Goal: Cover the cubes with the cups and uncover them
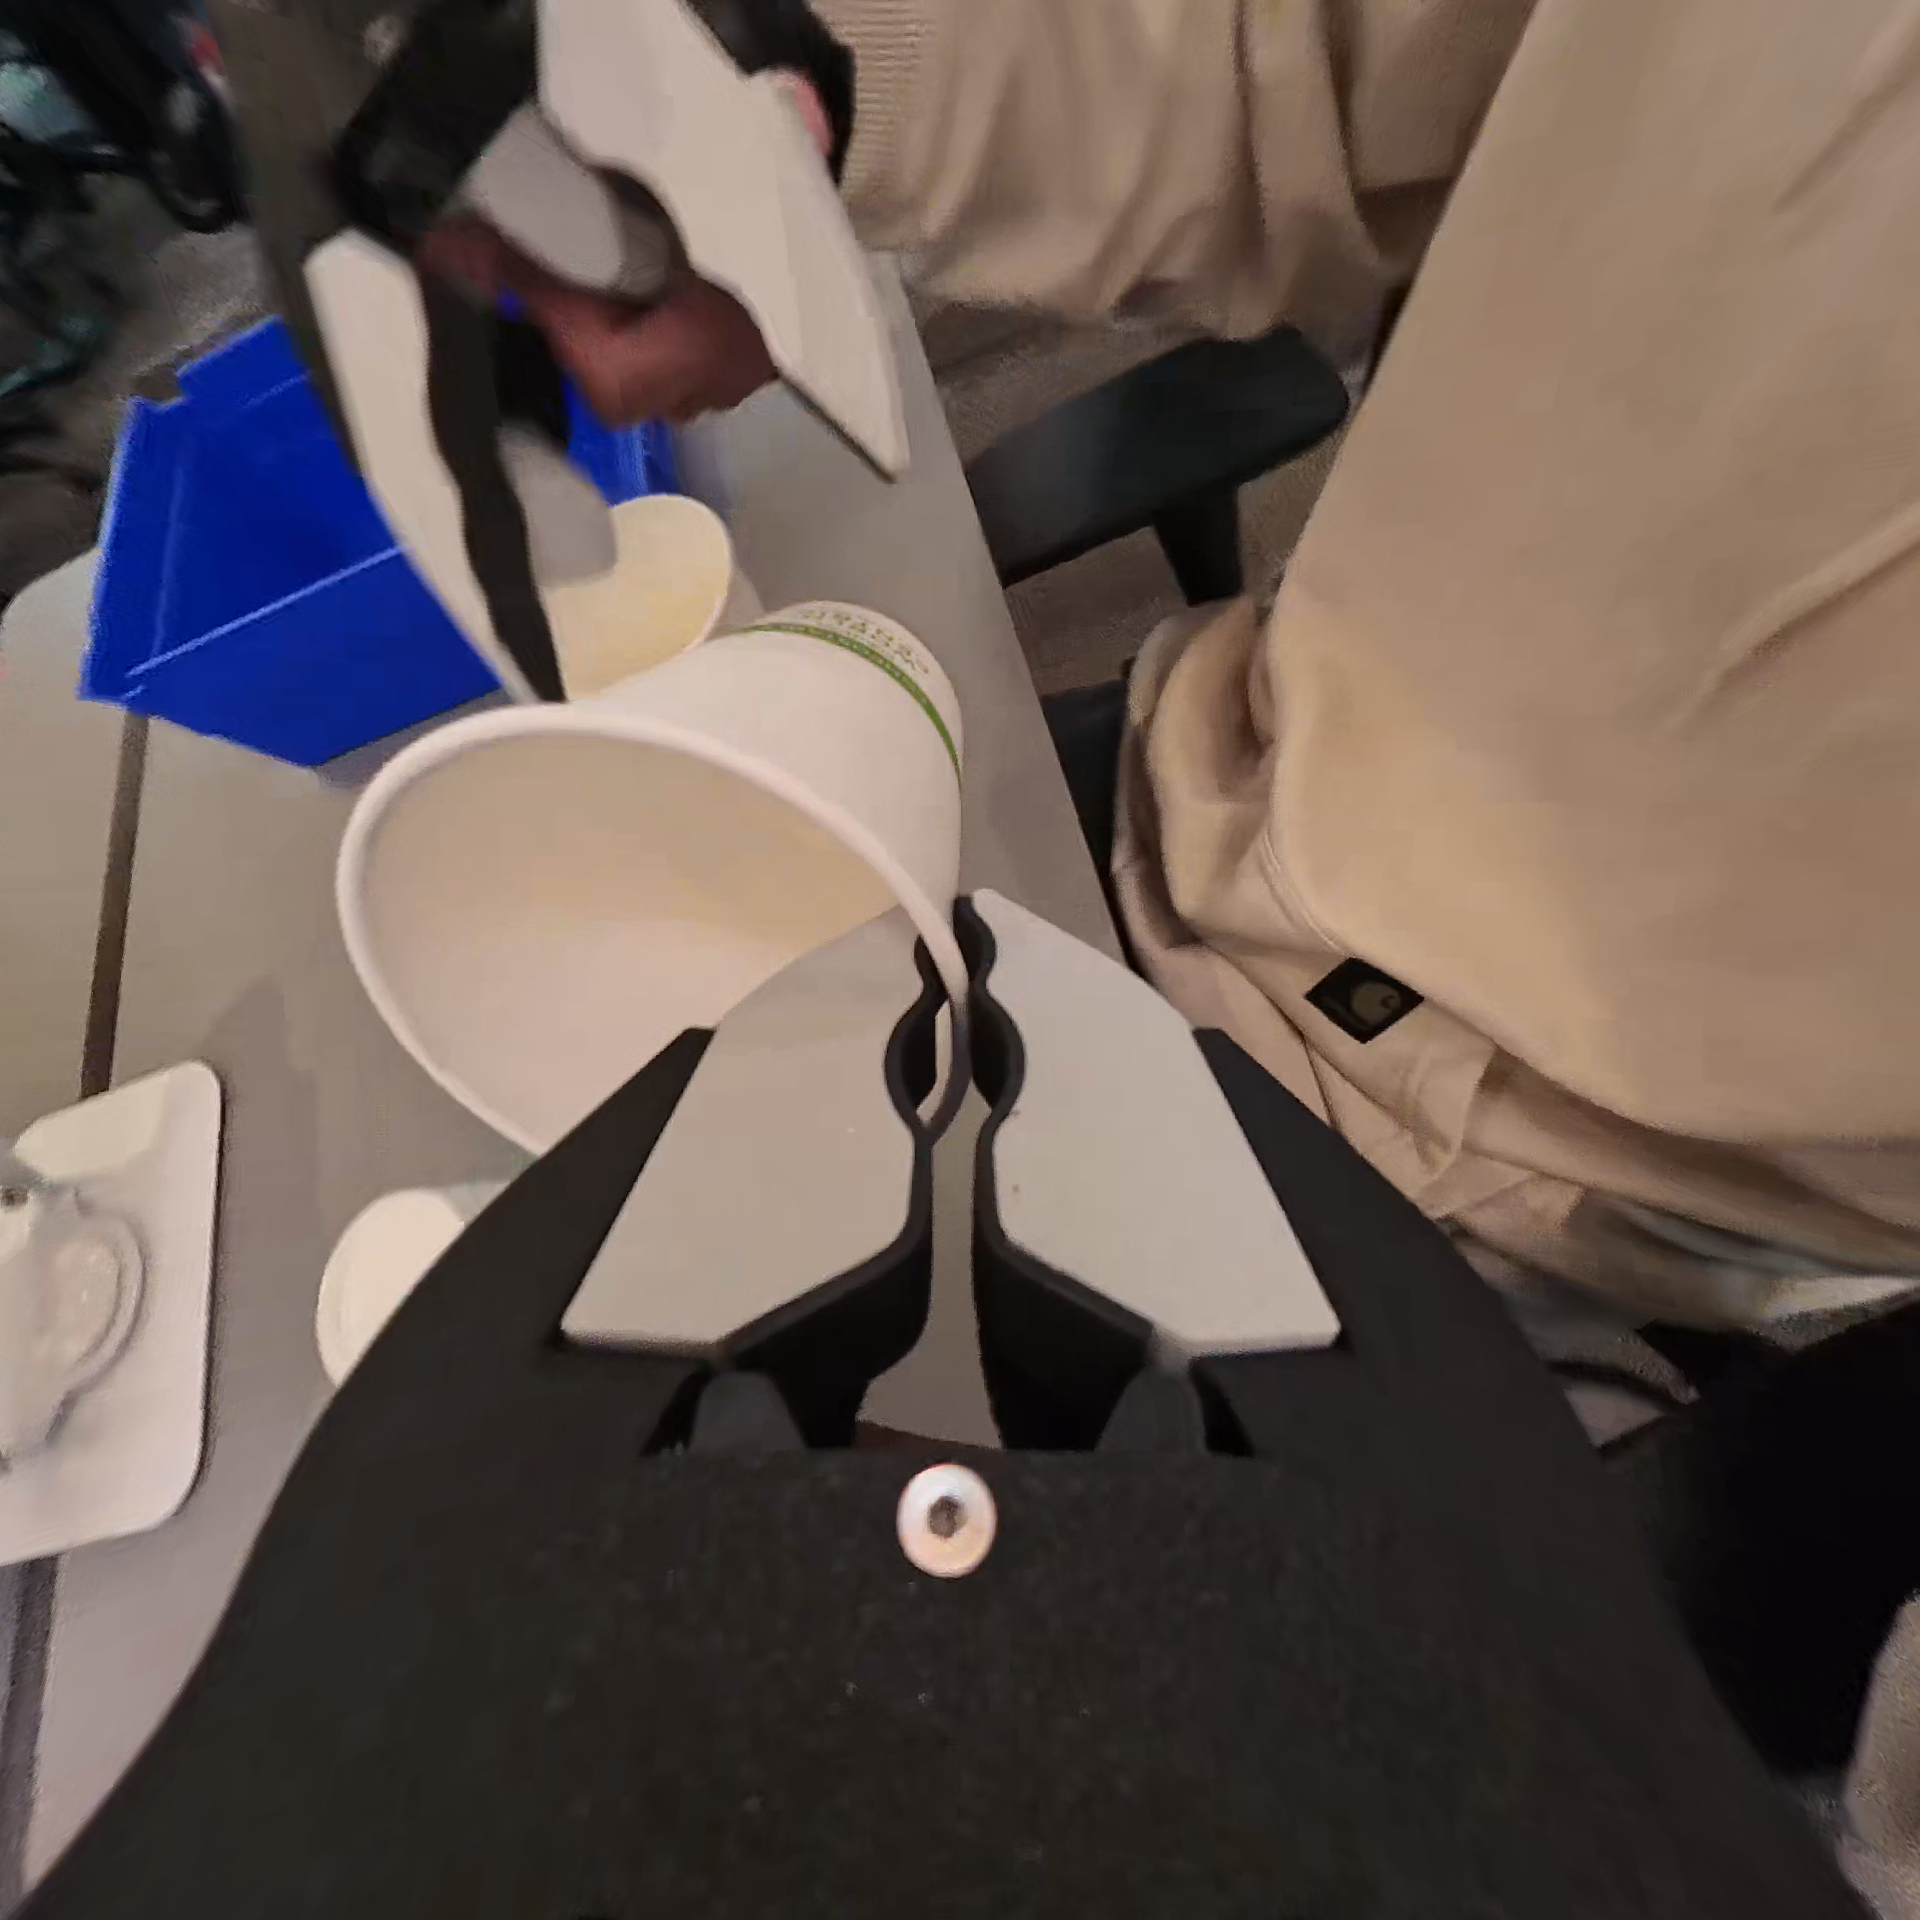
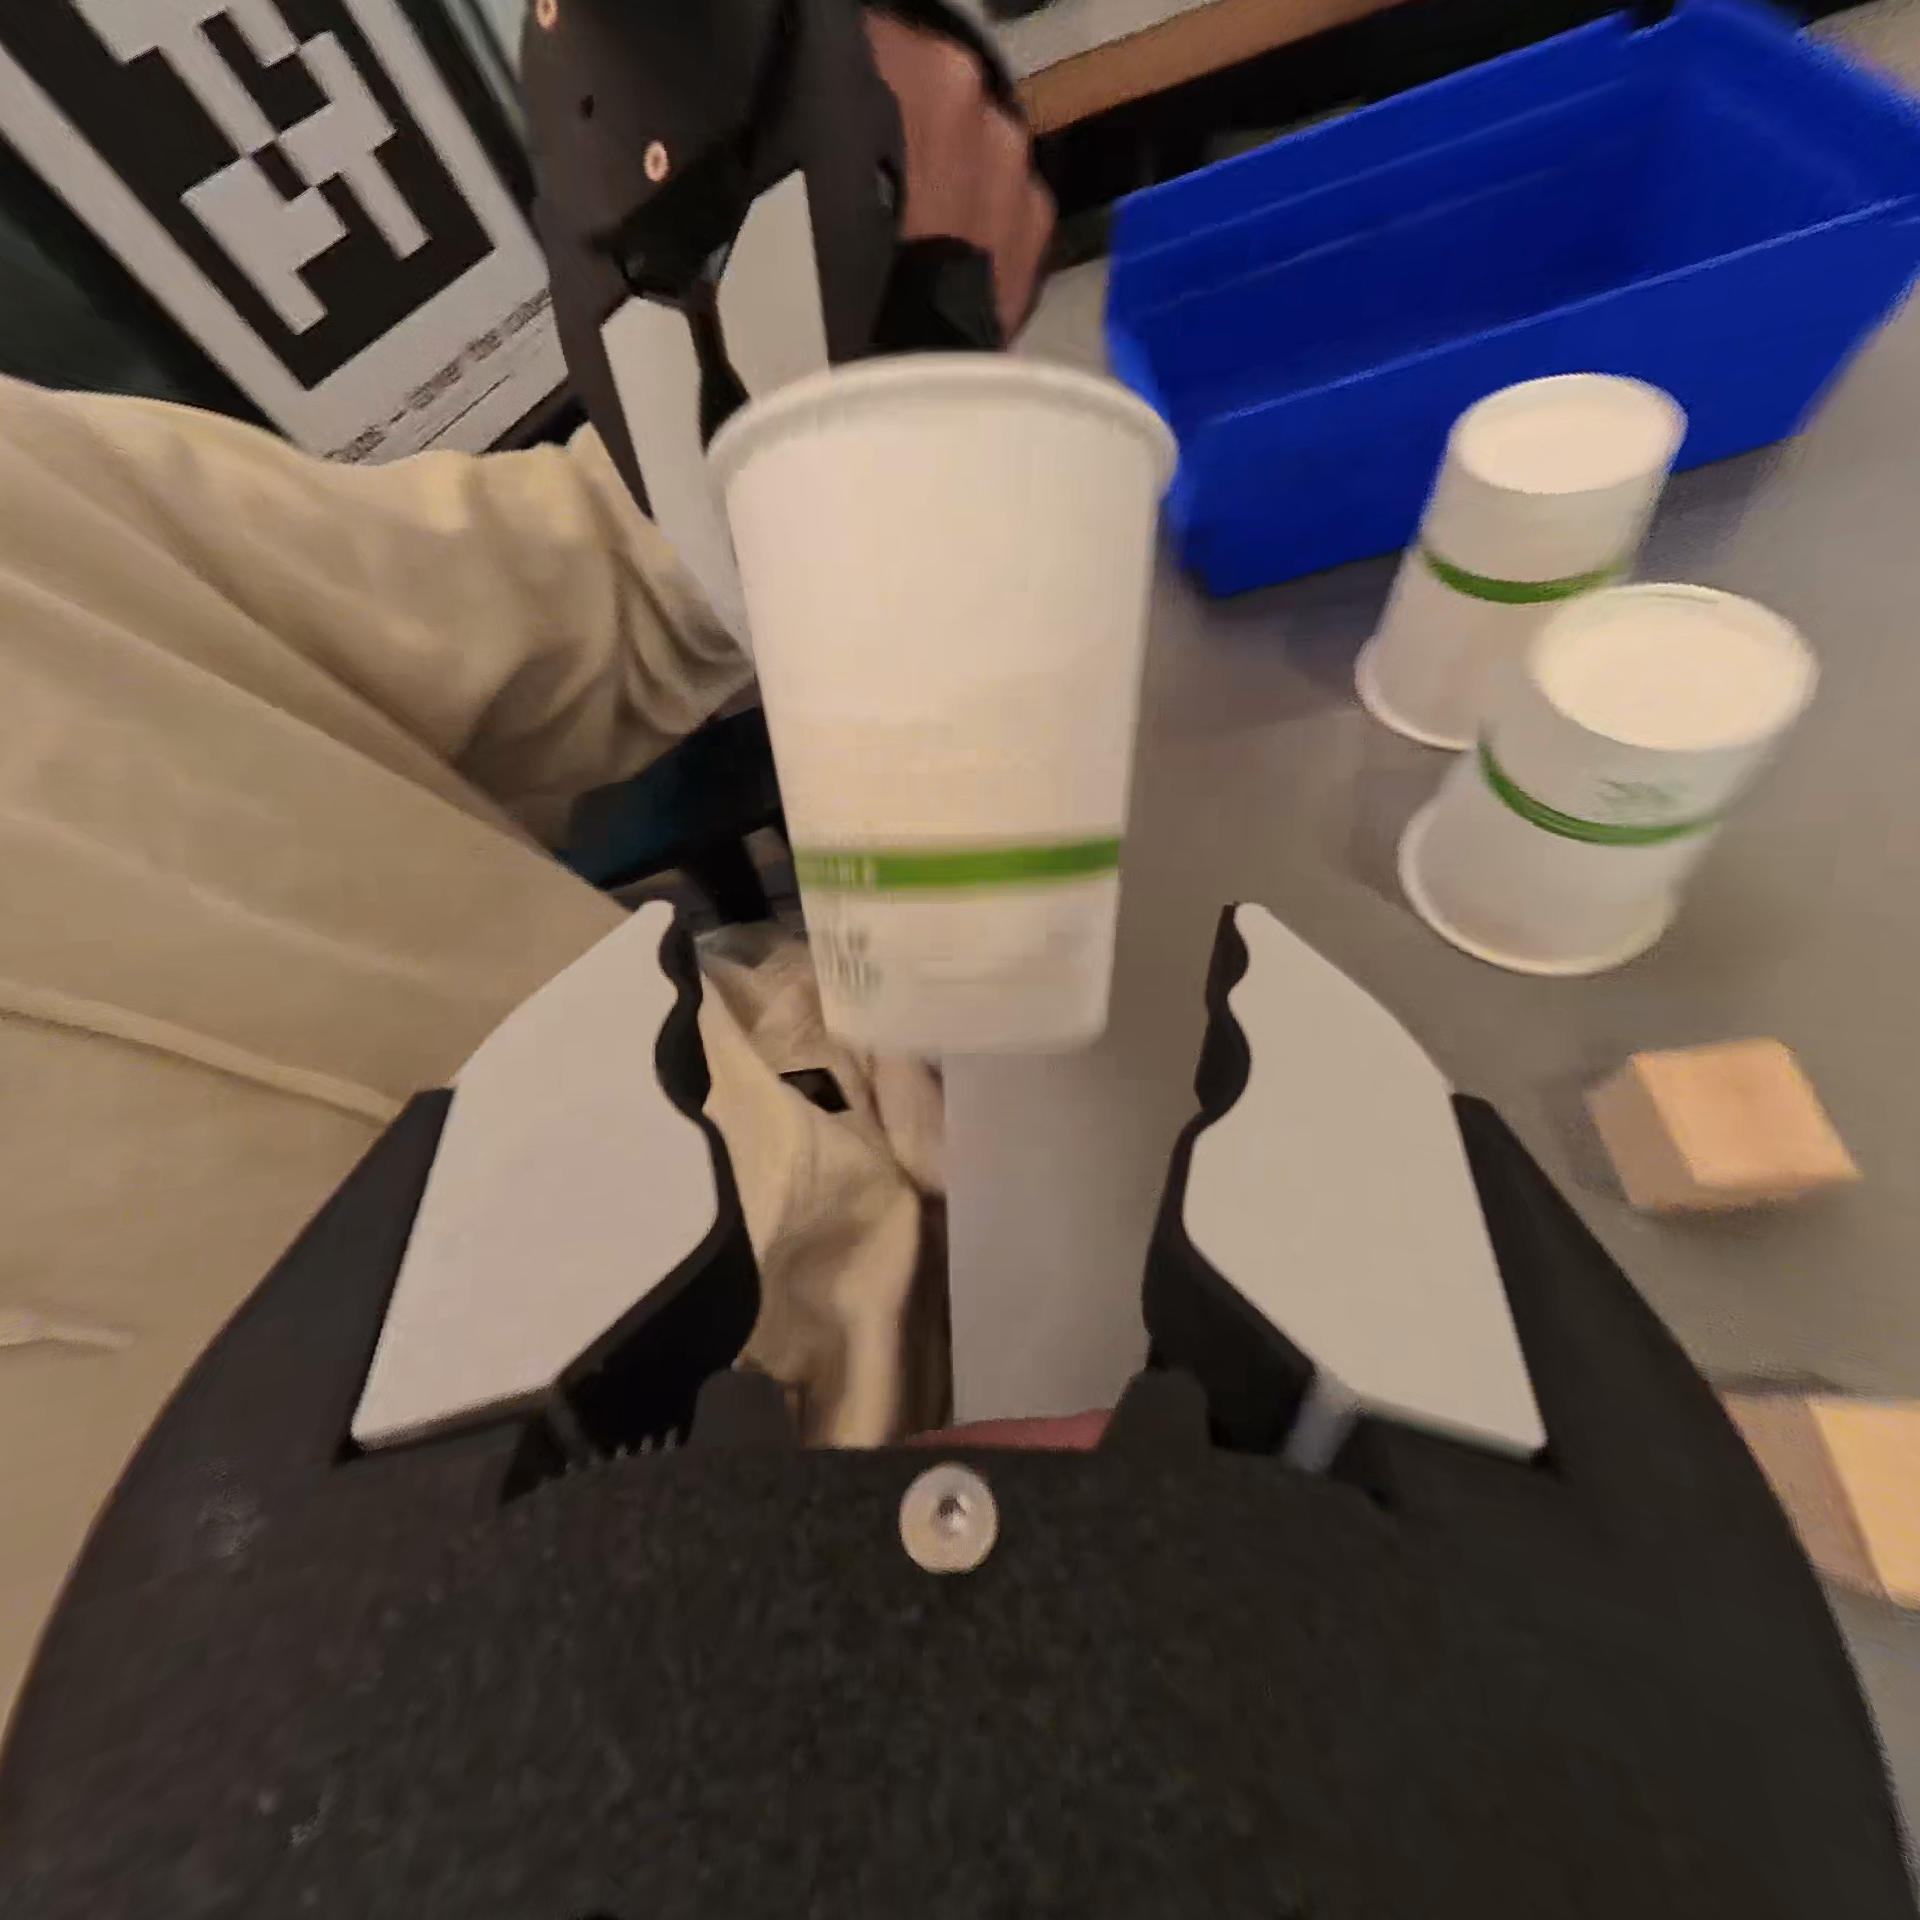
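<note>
My left gripper (image 1: 961, 935) is shut on the rim of a white paper cup with a green band (image 1: 644, 883) and holds it tilted above the grey table. In the right wrist view this cup (image 2: 935, 675) hangs mouth up from the left gripper (image 2: 707, 343). My right gripper (image 2: 951, 935) is open and empty, its fingers on either side of the cup's base without touching it; it also shows in the left wrist view (image 1: 717, 571). Two more cups (image 2: 1538, 540) (image 2: 1600, 769) stand upside down on the table. Two bare wooden cubes (image 2: 1714, 1122) (image 2: 1849, 1486) lie to the right.
A blue bin (image 2: 1455, 312) stands at the back of the table (image 1: 260, 935). A person in beige clothes (image 1: 1558, 623) sits close at the table's edge. A white tray with a glass (image 1: 104, 1299) is at the left. A marker board (image 2: 291, 177) stands behind.
</note>
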Motion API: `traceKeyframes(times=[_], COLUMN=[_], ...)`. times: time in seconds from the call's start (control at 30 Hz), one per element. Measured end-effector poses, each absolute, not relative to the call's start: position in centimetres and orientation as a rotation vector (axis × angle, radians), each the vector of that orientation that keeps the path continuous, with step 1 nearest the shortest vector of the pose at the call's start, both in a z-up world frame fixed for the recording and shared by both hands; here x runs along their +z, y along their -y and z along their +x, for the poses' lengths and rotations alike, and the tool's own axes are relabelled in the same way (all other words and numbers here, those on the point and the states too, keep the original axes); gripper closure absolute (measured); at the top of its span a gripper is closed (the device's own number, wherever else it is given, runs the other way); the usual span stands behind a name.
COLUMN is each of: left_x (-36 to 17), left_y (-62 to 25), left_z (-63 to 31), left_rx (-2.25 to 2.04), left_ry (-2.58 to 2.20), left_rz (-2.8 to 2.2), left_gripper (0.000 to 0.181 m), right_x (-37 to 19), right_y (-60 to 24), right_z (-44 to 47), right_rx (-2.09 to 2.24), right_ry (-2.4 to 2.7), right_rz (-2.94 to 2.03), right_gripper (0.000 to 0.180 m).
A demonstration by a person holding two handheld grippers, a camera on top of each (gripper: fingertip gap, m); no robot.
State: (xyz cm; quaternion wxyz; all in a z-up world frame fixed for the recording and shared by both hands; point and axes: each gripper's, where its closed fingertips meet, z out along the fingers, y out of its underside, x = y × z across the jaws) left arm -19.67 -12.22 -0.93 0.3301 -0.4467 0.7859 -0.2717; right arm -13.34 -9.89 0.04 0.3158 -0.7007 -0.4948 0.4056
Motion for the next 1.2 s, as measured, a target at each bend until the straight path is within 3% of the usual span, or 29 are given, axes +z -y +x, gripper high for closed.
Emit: traceKeyframes(times=[0.1,0.37,0.43,0.57,0.73,0.93,1.2], left_x=[-1.4,-2.2,-1.3,1.3,-1.7,-6.4,-6.3], left_y=[12.7,11.9,10.7,8.3,4.7,5.5,6.1], left_z=[-18.2,-17.2,-17.4,-18.9,-23.1,-24.6,-23.2], left_rx=[-0.647,-0.719,-0.724,-0.891,-0.906,-0.807,-0.731], left_ry=[-2.131,-1.969,-1.835,-1.377,-0.643,-0.467,-0.588], left_rz=[-1.127,-1.158,-1.179,-1.325,-1.611,-1.689,-1.658], left_gripper=[0.180,0.178,0.161,0.148,0.109,0.114,0.117], right_x=[-1.7,-3.3,-2.7,-1.4,-0.7,-4.5,0.7], right_y=[10.2,9.5,8.6,7.0,8.2,10.1,6.9], right_z=[-15.6,-16.2,-15.2,-11.4,-7.2,-6.2,1.2], right_rx=[1.073,1.052,1.010,0.813,0.731,0.729,0.651], right_ry=[1.454,1.437,1.344,1.080,0.701,0.530,0.306], right_rz=[-1.927,-1.962,-1.948,-1.894,-1.656,-1.586,-1.499], right_gripper=[0.082,0.093,0.094,0.093,0.092,0.093,0.092])
